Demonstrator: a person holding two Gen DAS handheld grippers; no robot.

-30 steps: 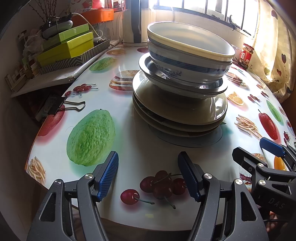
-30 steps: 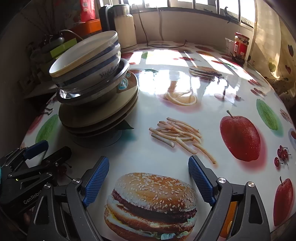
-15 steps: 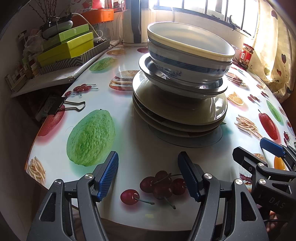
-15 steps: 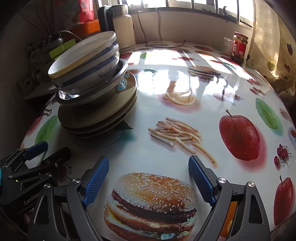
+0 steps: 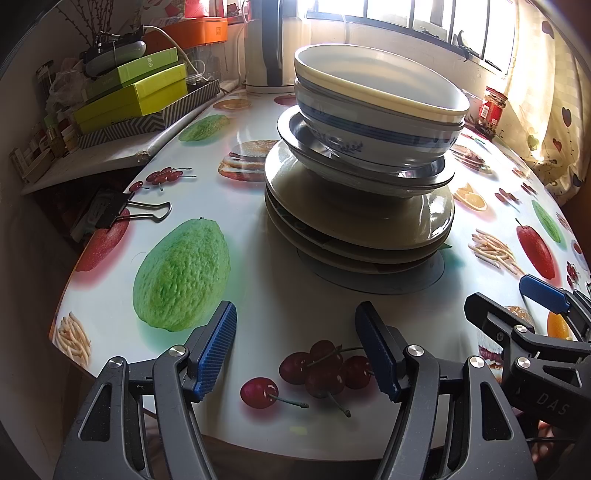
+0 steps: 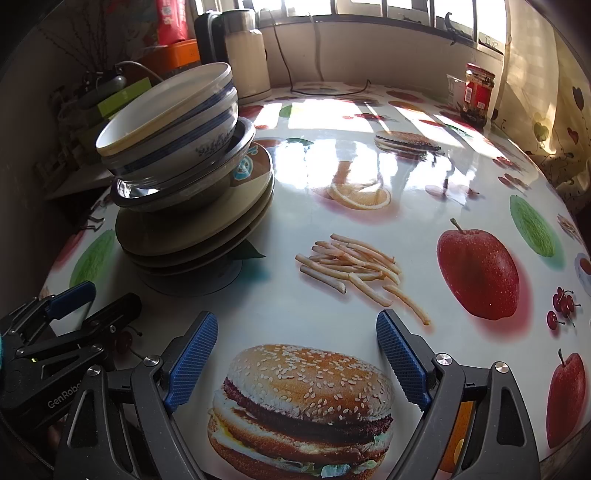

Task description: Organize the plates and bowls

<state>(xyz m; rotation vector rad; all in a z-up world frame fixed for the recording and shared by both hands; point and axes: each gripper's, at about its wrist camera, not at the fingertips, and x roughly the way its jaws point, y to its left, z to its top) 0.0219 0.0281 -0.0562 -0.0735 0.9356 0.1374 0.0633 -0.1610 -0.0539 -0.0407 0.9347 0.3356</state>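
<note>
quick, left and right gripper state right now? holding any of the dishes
Left gripper: open, empty, short of the stack of plates and bowls.
Right gripper: open, empty, over the tablecloth, the stack off to its left.

Bright sun comes through the barred window (image 6: 388, 9) onto the shiny round table with fruit pictures (image 6: 369, 177); a heart-patterned curtain (image 5: 554, 122) hangs beside.

Binder clip (image 5: 122, 212), kettle (image 6: 245, 61), red-lidded jar (image 6: 478, 92) (by window)

Both black two-finger grippers w/ blue ribbed pads side by side at near edge, angled down: left gripper (image 5: 295, 347) jaws apart, nothing btwn; right gripper (image 6: 295, 358) wider, empty too.
</note>
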